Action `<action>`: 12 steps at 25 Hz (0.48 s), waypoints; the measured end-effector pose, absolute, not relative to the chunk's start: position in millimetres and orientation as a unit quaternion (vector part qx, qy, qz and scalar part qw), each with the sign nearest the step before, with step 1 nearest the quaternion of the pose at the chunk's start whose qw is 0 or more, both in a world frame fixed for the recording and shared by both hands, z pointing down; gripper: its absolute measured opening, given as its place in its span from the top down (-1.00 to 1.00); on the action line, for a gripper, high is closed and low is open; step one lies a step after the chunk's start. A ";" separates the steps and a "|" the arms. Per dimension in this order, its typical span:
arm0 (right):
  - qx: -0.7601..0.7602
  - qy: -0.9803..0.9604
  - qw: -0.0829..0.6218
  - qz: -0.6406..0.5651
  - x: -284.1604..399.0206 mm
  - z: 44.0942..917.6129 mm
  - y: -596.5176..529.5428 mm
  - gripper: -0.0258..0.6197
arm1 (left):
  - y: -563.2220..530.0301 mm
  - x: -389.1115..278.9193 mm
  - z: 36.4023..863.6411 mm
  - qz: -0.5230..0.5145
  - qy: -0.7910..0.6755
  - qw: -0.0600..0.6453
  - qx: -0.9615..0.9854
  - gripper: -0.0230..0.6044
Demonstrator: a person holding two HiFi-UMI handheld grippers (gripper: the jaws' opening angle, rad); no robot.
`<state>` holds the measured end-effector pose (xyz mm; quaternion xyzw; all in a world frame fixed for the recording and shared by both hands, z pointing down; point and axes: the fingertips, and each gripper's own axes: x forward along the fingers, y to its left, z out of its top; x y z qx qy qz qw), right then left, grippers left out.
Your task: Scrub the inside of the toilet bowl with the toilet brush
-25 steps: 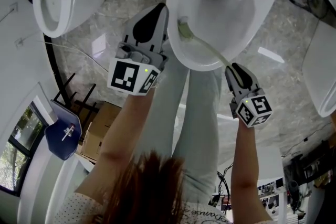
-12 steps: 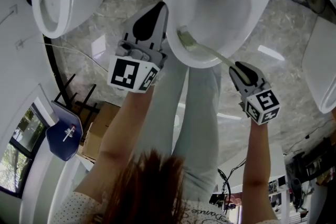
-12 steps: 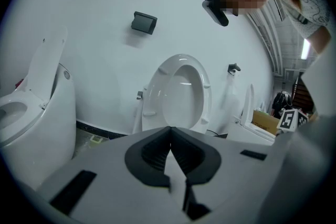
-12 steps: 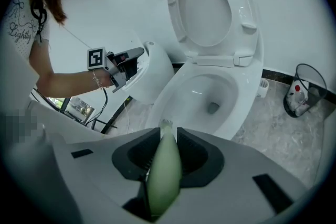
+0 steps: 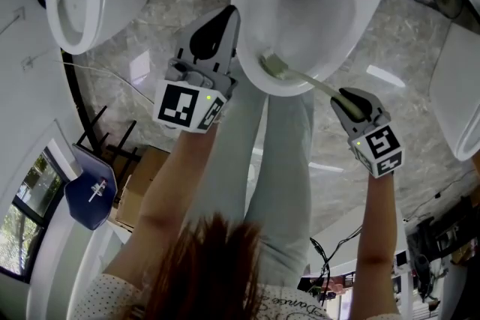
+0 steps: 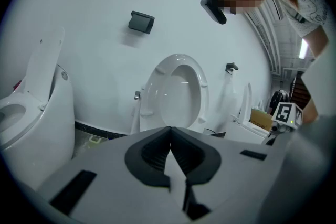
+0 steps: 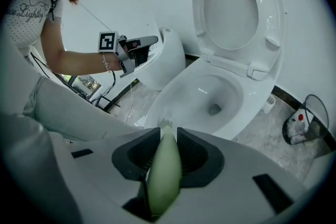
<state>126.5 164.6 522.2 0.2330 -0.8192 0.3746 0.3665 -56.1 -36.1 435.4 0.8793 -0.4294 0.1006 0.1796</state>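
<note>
R gripper (image 5: 346, 97) clamped on toilet brush (image 5: 301, 77) handle; bristle end sits on near-left inner wall of toilet bowl (image 5: 367, 19), just under rim; rest of bowl interior open. L gripper (image 5: 223, 22) jaws closed, nothing btwn, just outside bowl's left rim.

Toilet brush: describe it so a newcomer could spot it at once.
Find the open white toilet at the top middle of the head view. The toilet brush lies across its near rim, head inside the bowl. It is pale green, not white, its thin handle clamped in the right tongs.
</note>
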 end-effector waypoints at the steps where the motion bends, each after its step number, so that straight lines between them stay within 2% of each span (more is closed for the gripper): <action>1: 0.228 -0.821 0.372 0.367 125.1 520.7 163.9 0.58 | -35.1 -56.1 435.0 0.102 -0.428 0.180 0.880 0.92; 12: 0.175 -0.822 0.448 0.304 131.0 513.1 156.9 0.58 | -34.4 -51.9 431.7 0.102 -0.421 0.183 0.883 0.92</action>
